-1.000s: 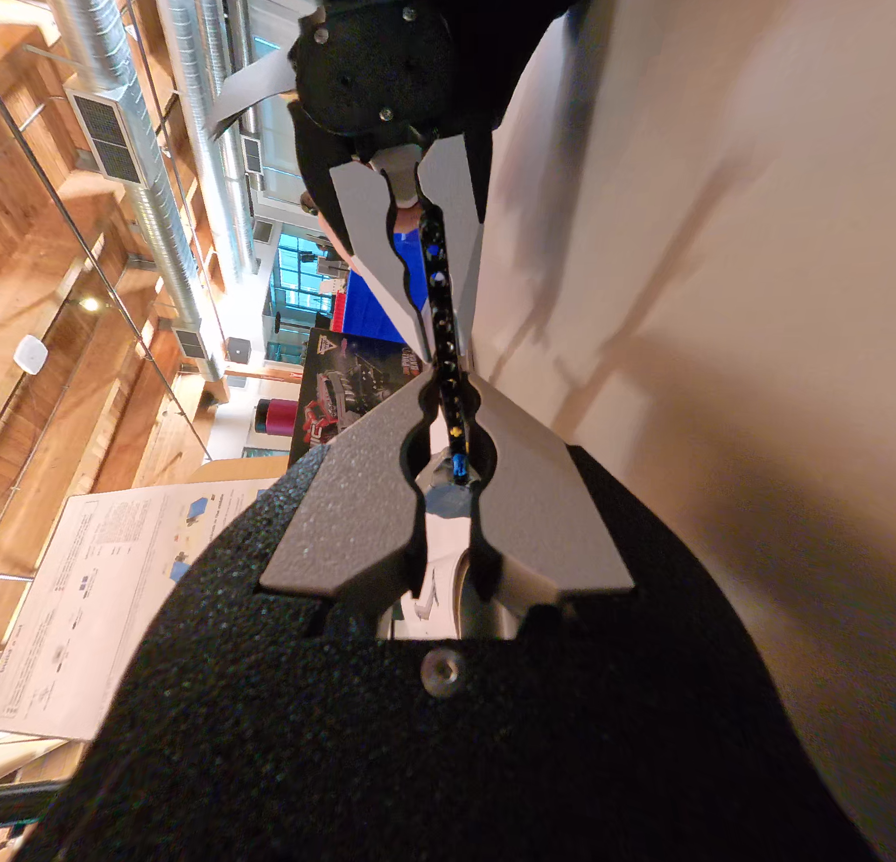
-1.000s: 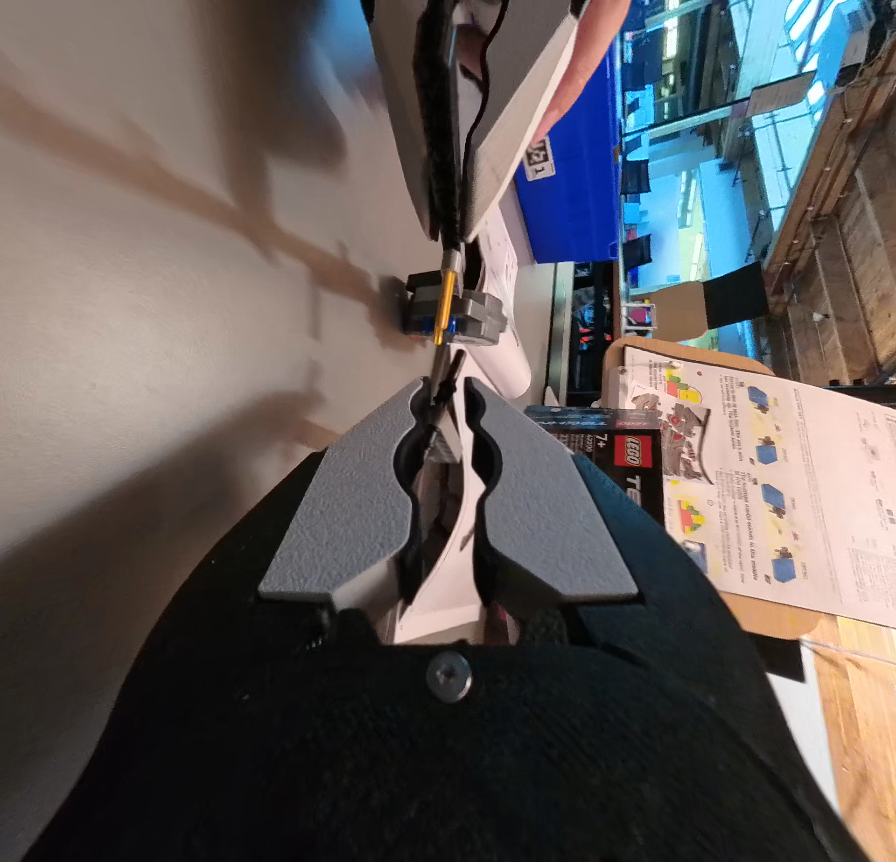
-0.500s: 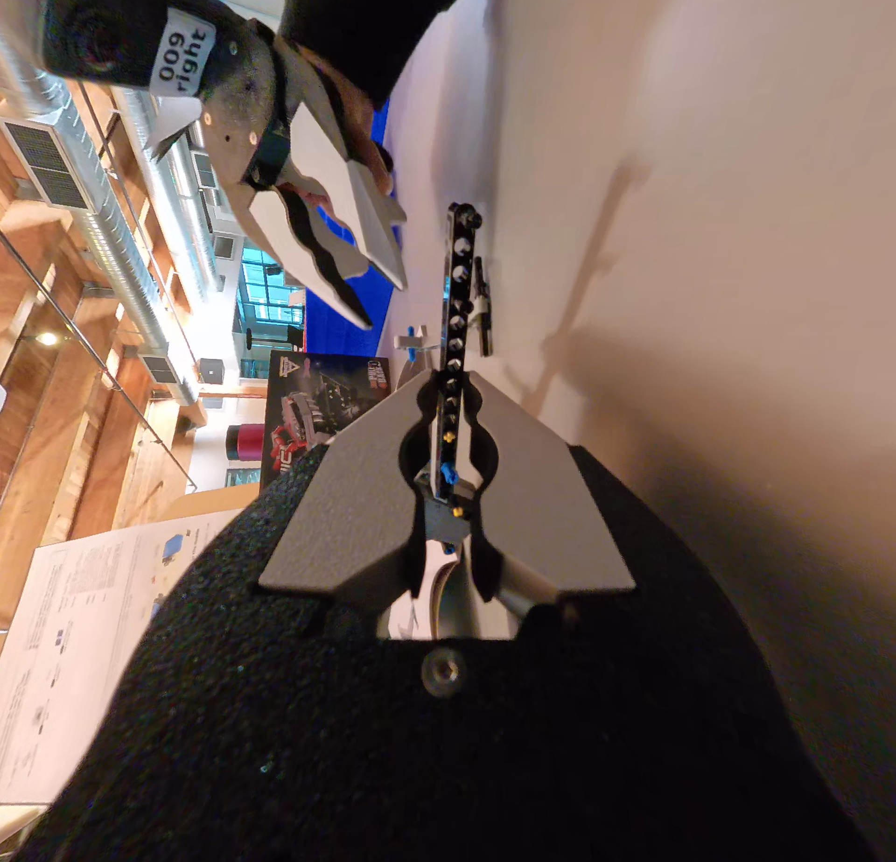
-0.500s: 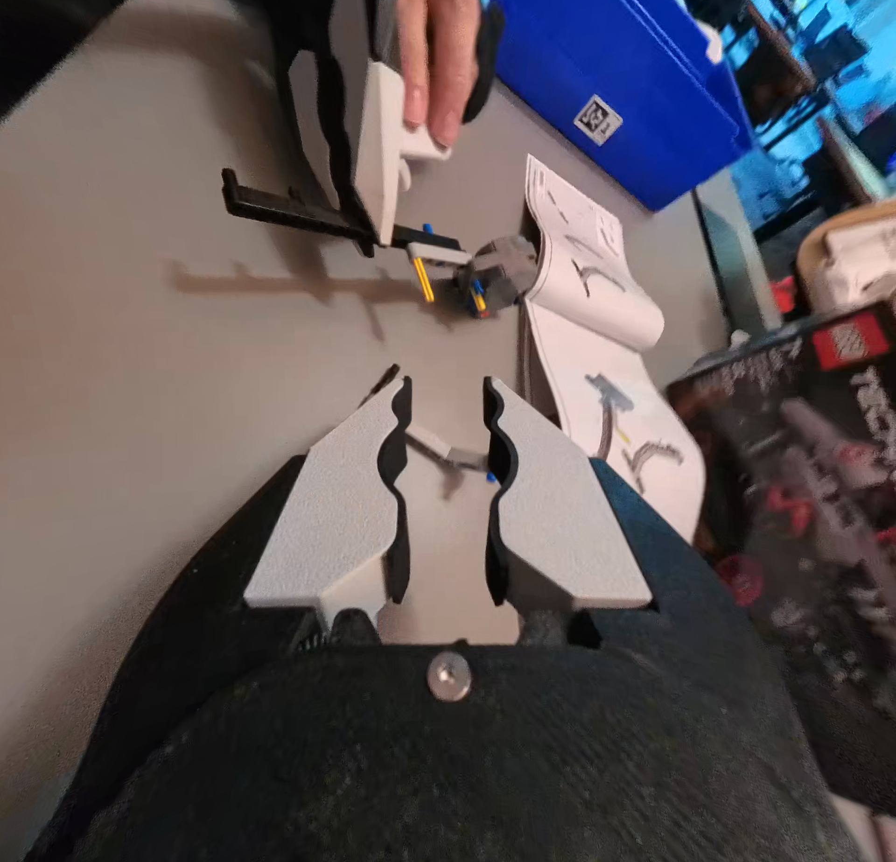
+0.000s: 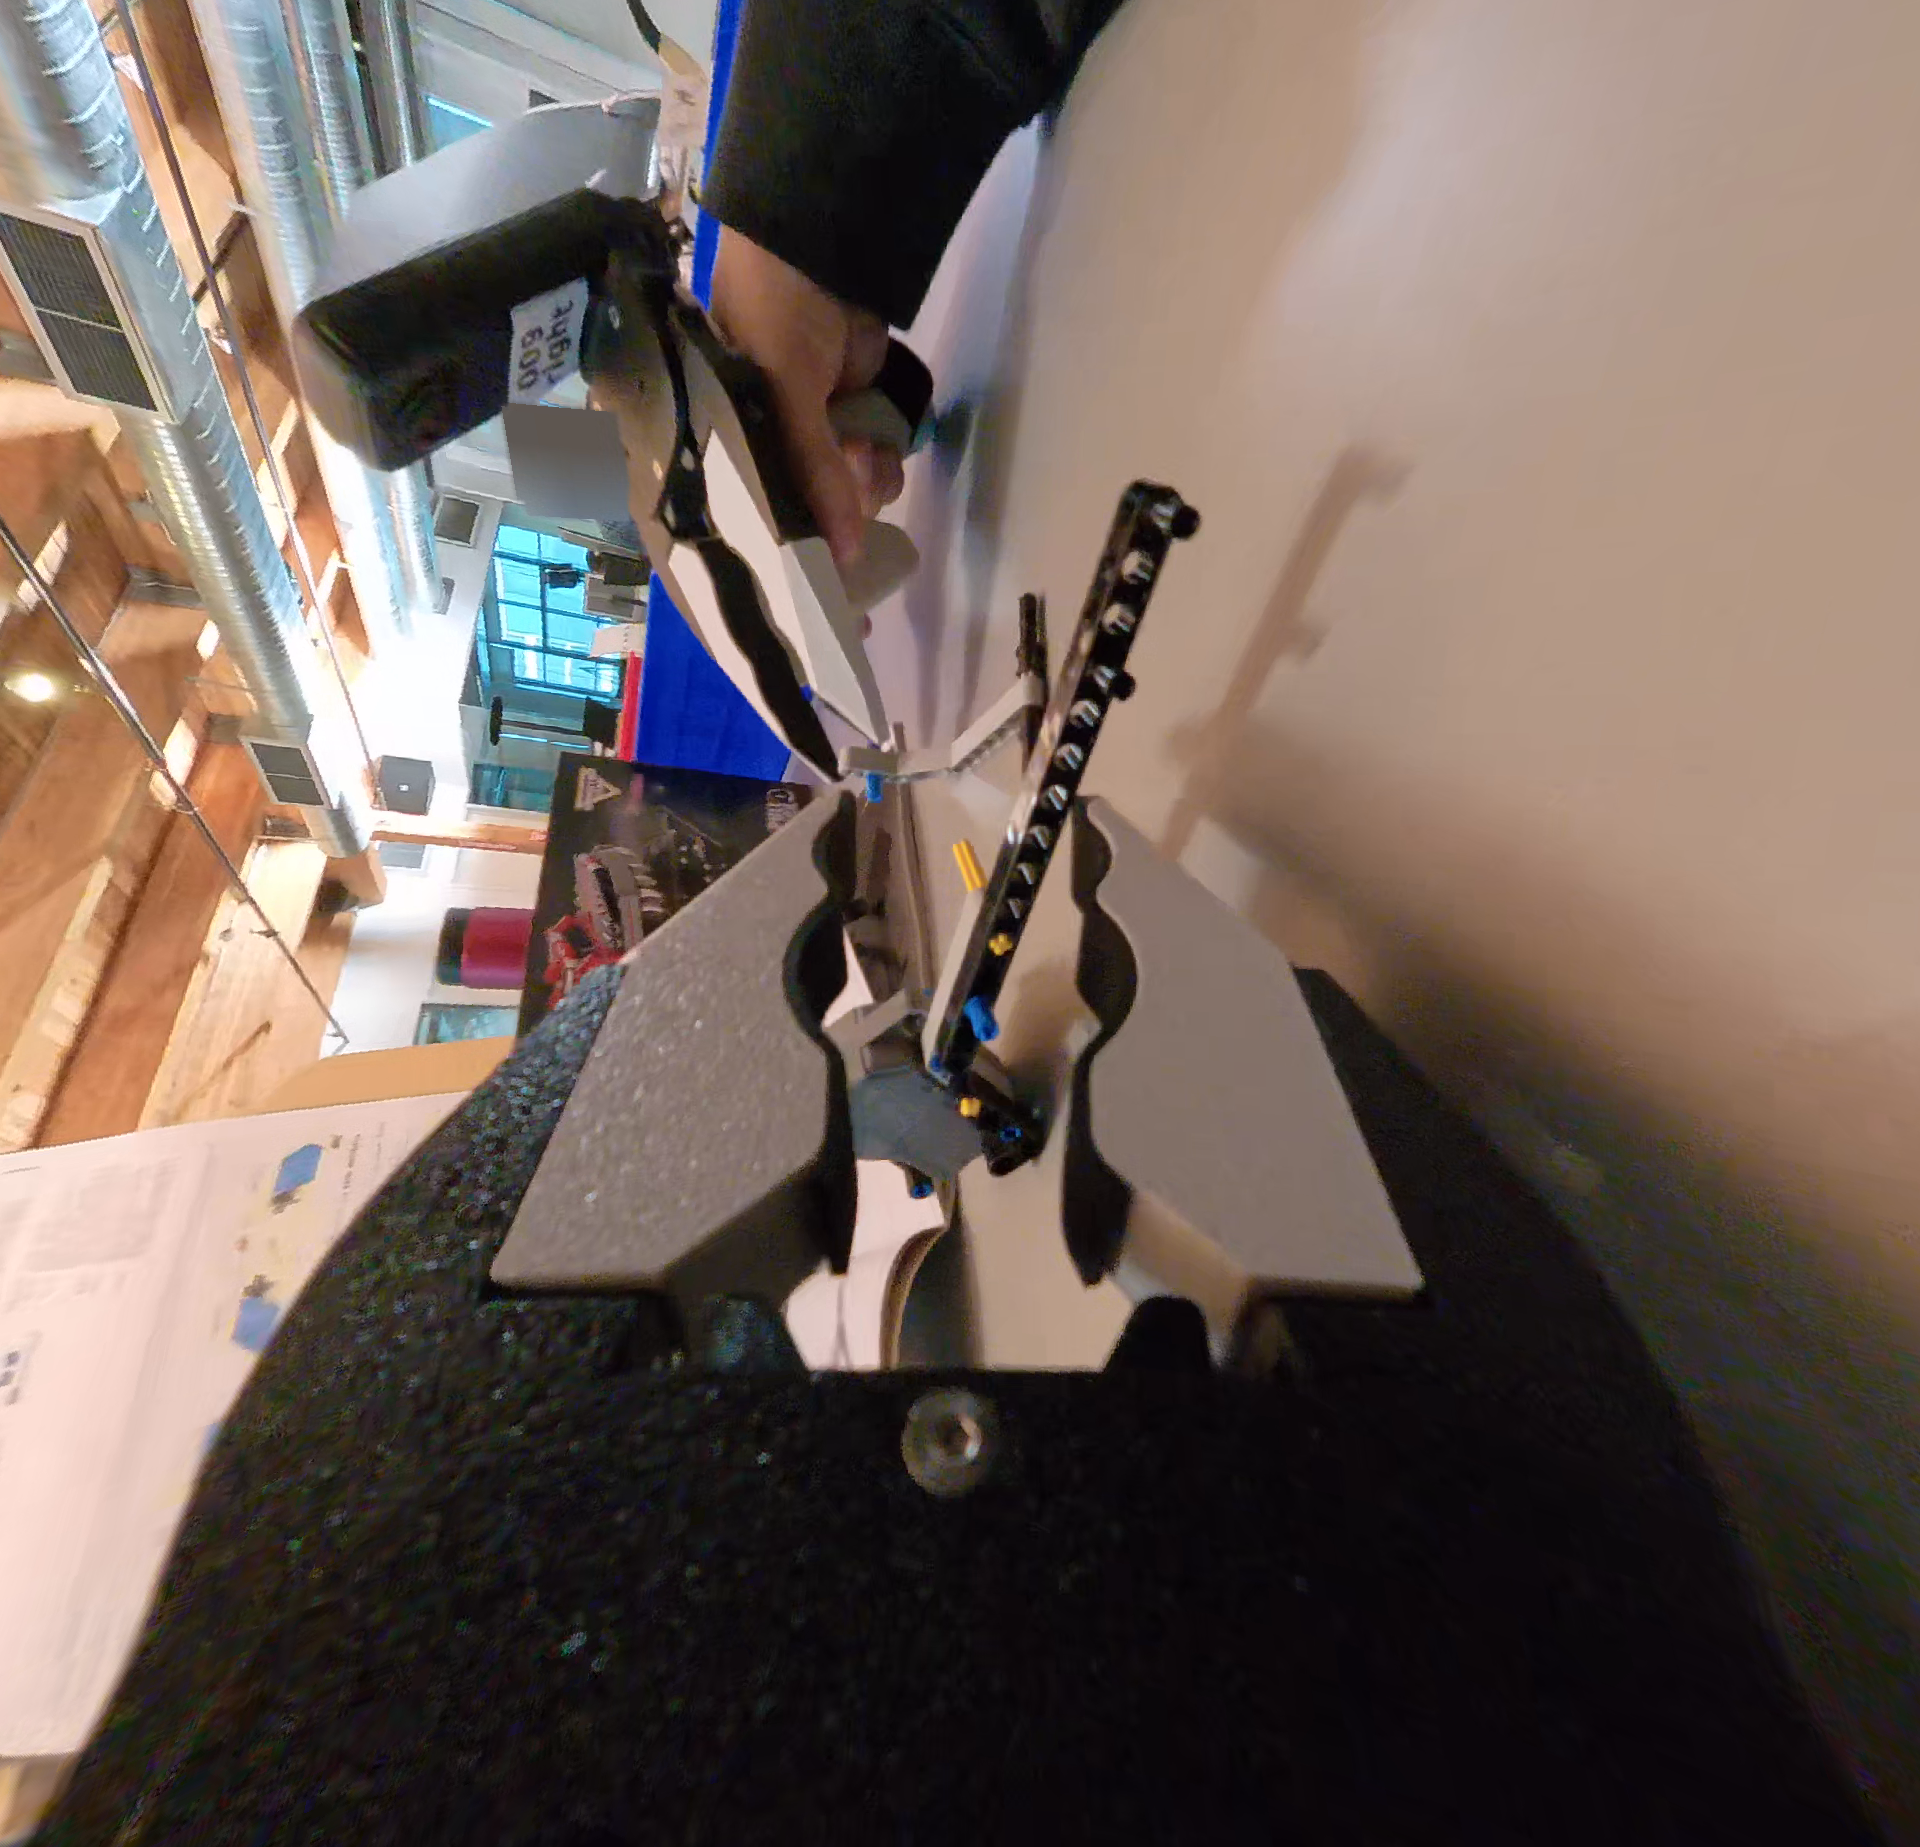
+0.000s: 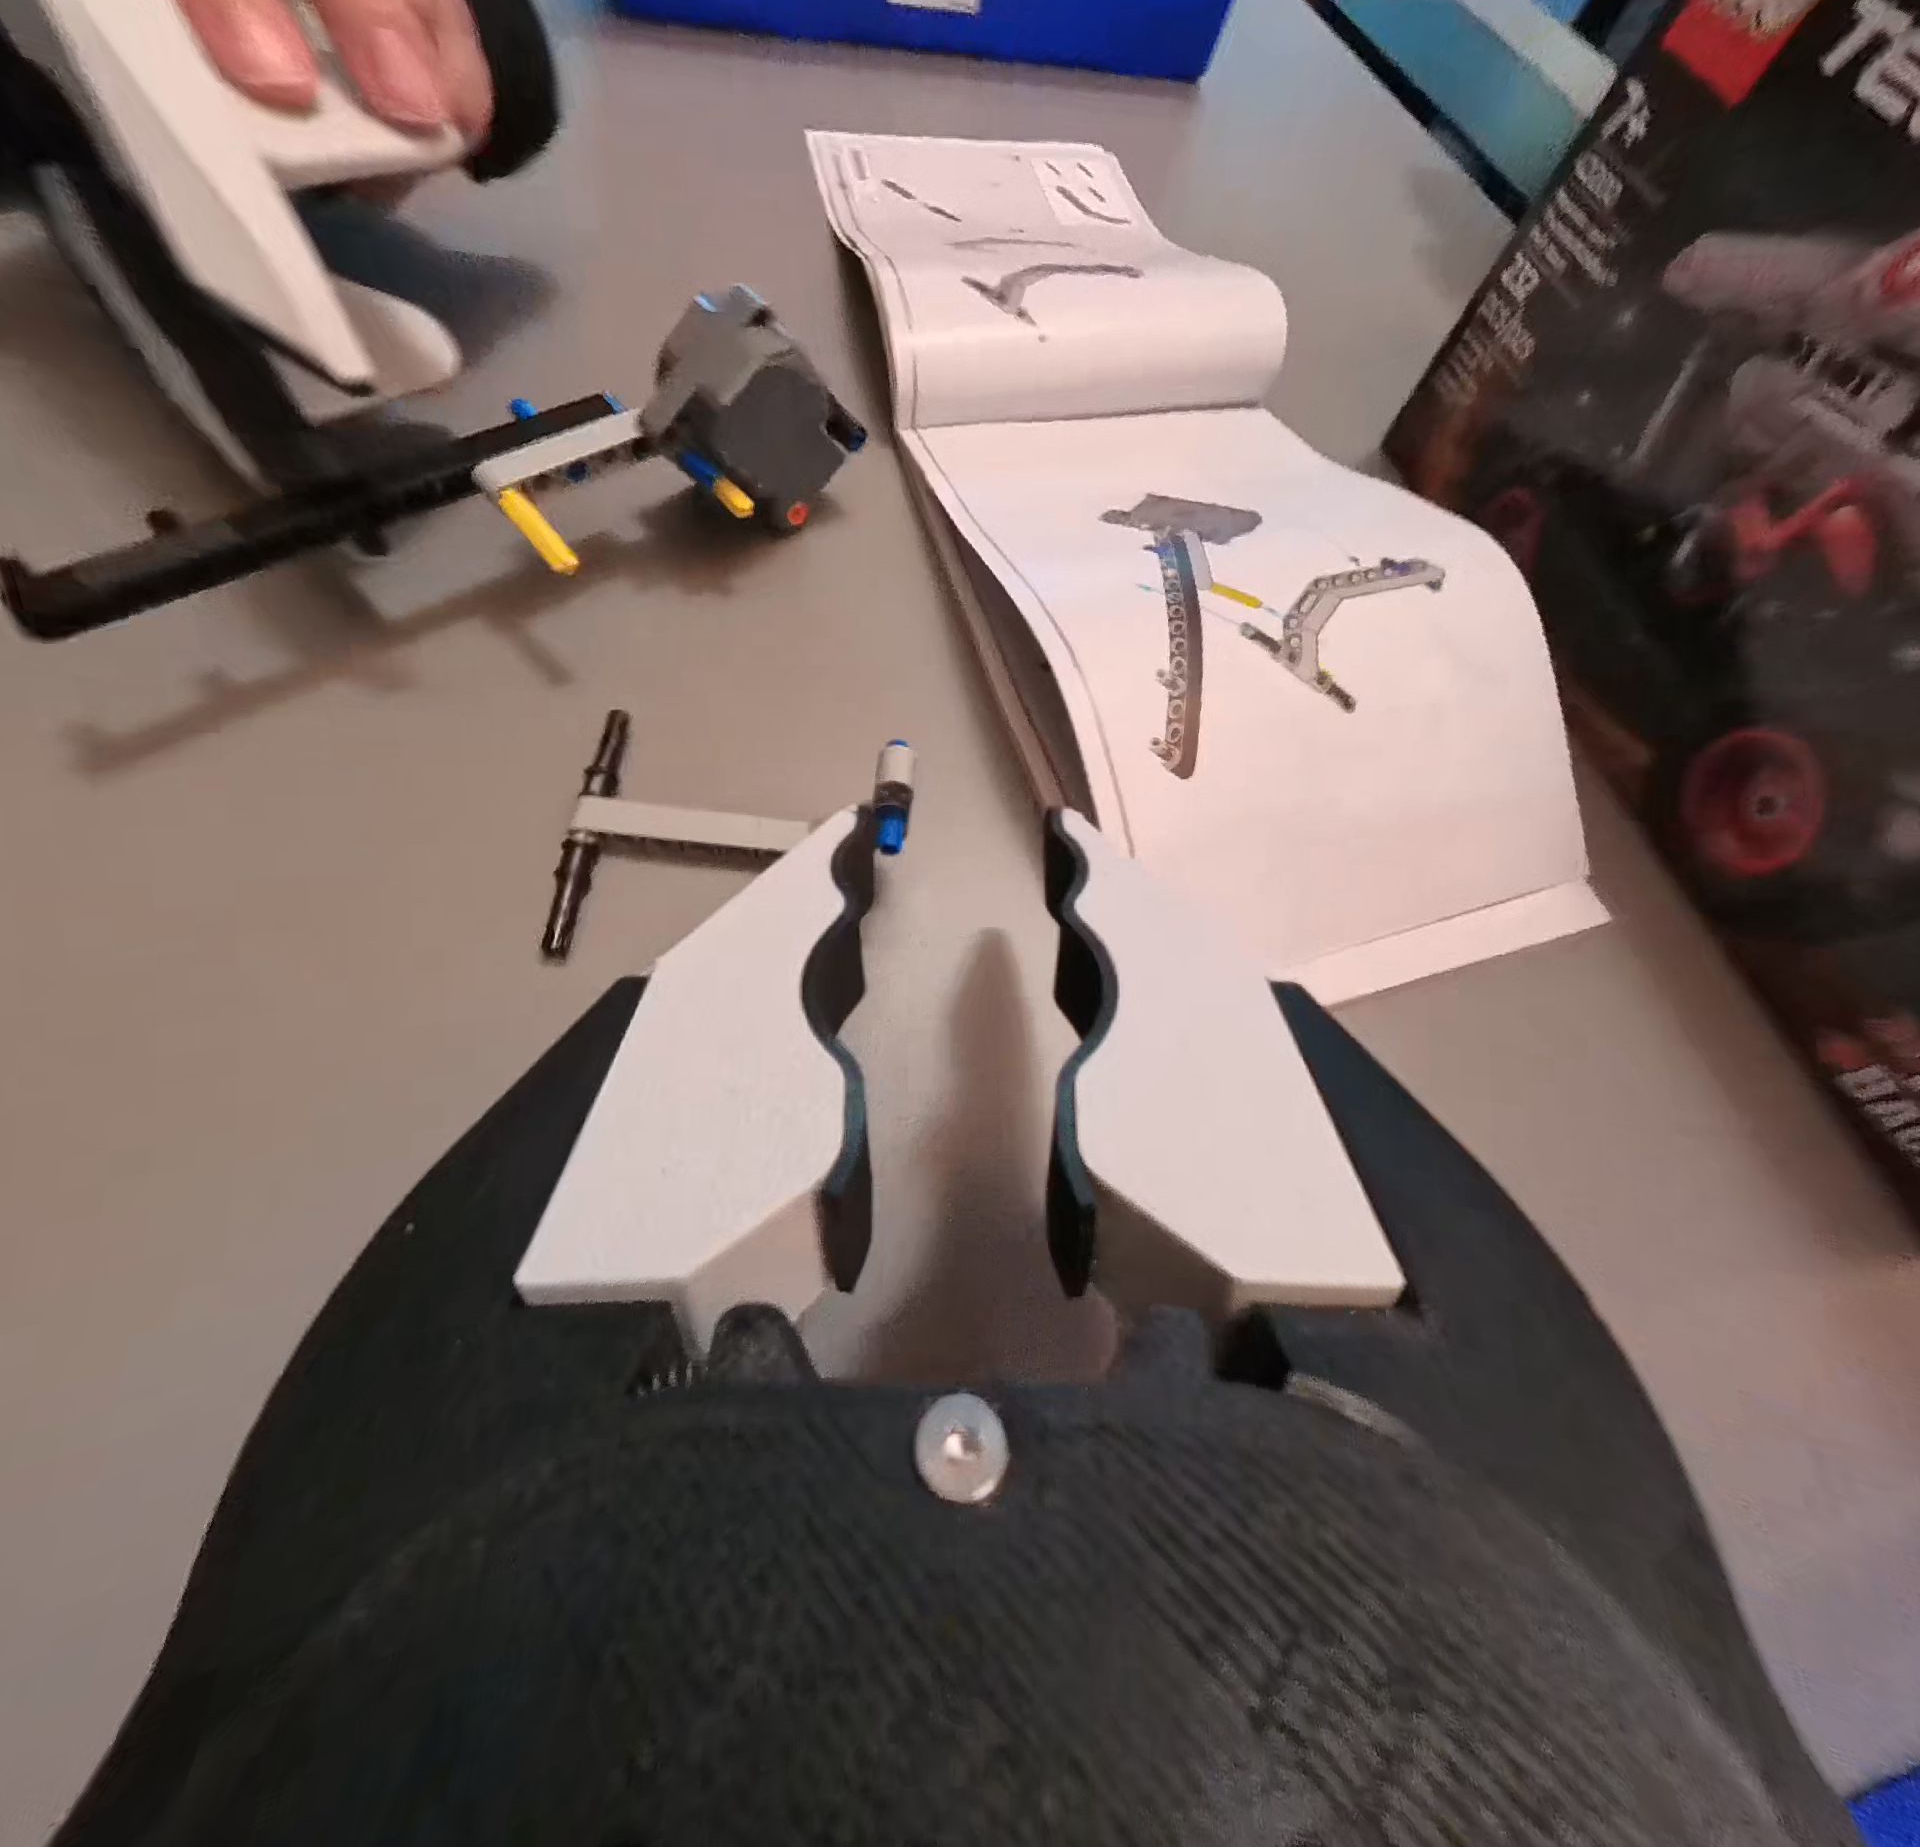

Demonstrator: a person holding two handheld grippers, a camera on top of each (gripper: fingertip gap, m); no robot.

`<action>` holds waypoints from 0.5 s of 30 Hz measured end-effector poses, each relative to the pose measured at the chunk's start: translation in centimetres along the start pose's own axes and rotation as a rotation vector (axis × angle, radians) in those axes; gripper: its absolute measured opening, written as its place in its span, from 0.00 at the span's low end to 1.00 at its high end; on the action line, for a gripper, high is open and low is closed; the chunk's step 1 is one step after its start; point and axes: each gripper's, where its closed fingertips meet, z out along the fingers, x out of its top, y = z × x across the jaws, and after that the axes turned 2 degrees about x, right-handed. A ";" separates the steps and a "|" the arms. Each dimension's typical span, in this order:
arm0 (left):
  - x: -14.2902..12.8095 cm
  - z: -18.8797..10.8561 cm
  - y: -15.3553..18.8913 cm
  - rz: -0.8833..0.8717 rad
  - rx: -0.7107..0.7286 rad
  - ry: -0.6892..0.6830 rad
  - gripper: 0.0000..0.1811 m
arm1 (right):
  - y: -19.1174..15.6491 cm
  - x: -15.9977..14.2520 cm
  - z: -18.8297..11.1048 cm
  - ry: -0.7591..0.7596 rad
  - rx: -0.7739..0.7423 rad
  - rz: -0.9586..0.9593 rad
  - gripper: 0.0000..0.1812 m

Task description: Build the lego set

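Half a second ago my left gripper [image 5: 961,924] was clamped on the black beam assembly [image 5: 1049,831]; now its fingers stand wide apart and hold nothing, with the assembly lying loose on the grey table [image 6: 312,966] between them. My right gripper [image 6: 951,831] has swung down toward the table, fingers parted and empty, tips just above the small grey angled piece [image 6: 686,826] with its black pin and blue-tipped connector. In the right wrist view the assembly [image 6: 416,488] lies flat, its long axis running left to right, the dark grey motor block [image 6: 748,410] at the end nearest the open instruction booklet [image 6: 1195,509], the black beam pointing away from it.
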 end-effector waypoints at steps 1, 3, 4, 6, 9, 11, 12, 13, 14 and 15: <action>0.1 -0.1 0.1 -0.022 -0.008 0.008 0.23 | 0.1 -0.1 0.2 -0.009 -0.004 0.012 0.18; 0.1 -0.2 0.2 -0.045 -0.011 0.010 0.25 | 0.2 -0.1 0.4 -0.024 -0.016 0.016 0.17; 0.1 -0.3 0.2 -0.049 -0.010 0.009 0.25 | 0.1 -0.2 0.5 -0.032 -0.014 -0.002 0.17; 0.0 -0.5 0.5 -0.057 -0.016 0.010 0.27 | 0.3 -0.2 0.7 -0.046 -0.039 -0.042 0.18; -0.3 -0.9 1.0 -0.051 -0.030 -0.009 0.30 | 0.1 -0.4 1.2 -0.071 -0.034 -0.080 0.19; -0.7 -1.1 1.4 -0.031 -0.037 -0.033 0.30 | -0.5 -0.5 1.4 -0.081 0.008 -0.077 0.20; -0.8 -1.2 1.4 -0.026 -0.032 -0.040 0.29 | -0.9 -0.8 1.3 -0.097 0.032 -0.074 0.21; -0.9 -1.3 1.4 -0.026 -0.027 -0.044 0.30 | -1.1 -1.0 1.1 -0.104 0.046 -0.077 0.21; -0.9 -1.4 1.4 -0.028 -0.021 -0.050 0.30 | -1.1 -1.0 1.0 -0.095 0.049 -0.083 0.22; -1.1 -1.5 1.3 -0.027 -0.015 -0.062 0.30 | -1.1 -0.7 0.9 -0.077 0.048 -0.087 0.22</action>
